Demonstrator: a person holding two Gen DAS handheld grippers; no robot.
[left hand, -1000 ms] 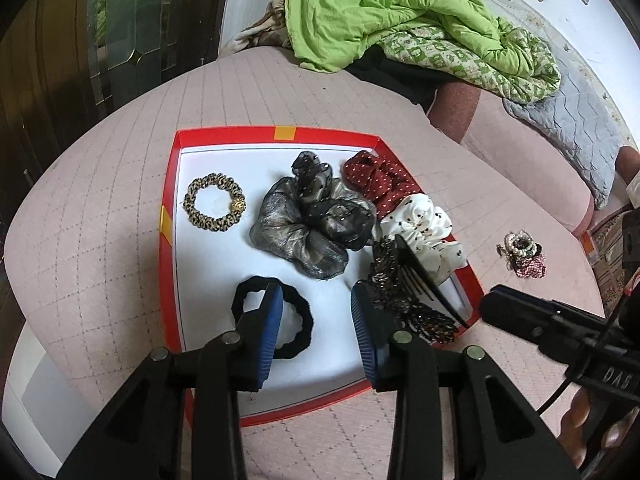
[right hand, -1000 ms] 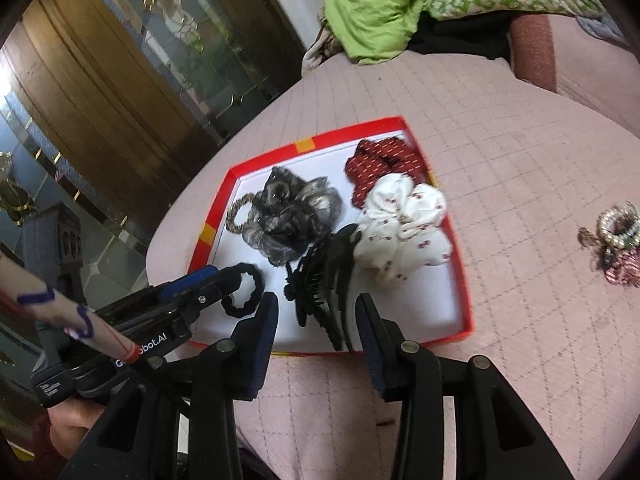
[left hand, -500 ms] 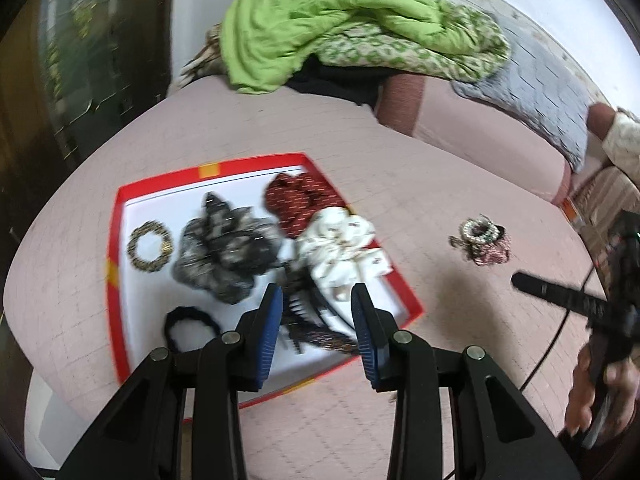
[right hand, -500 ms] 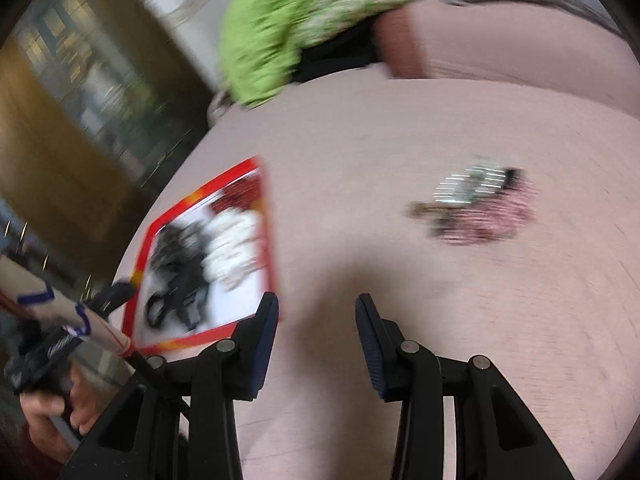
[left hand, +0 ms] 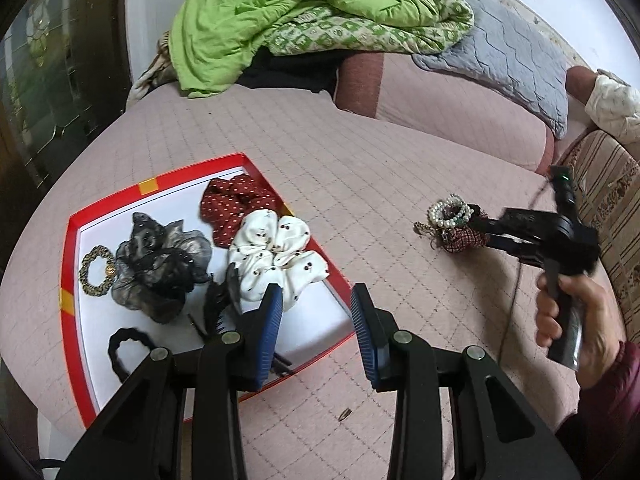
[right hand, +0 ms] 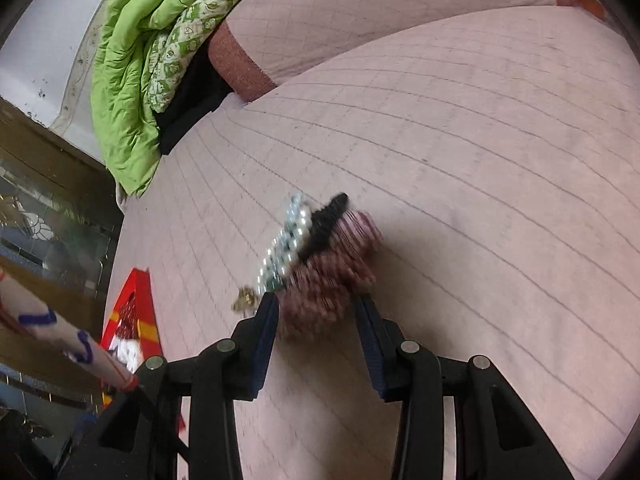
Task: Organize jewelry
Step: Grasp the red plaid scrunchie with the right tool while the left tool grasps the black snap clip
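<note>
- The right gripper (right hand: 316,312) has left the red tray (left hand: 68,280) and now sits at the loose pile of jewelry on the bed (right hand: 480,160). Its jaws are spread, with the plaid scrunchie (right hand: 332,280) lying between the fingertips; no closure yet.
- The pearl bracelet (right hand: 286,240) lies just ahead and to the left of that gripper, touching the scrunchie. This view is motion-blurred, so whether the pads touch the fabric cannot be confirmed.
- One second ago the right gripper hung over the tray's near edge, the pile well off to its right. Judgement: the step in hand is a pick-up of the last items outside the tray.
- The left gripper (left hand: 316,320) is released and empty, hovering over the tray's near right corner; earlier it was over the black hair tie (left hand: 124,348), now to its left.
- The white scrunchie (left hand: 276,252) and other tray contents appear undisturbed.
</note>
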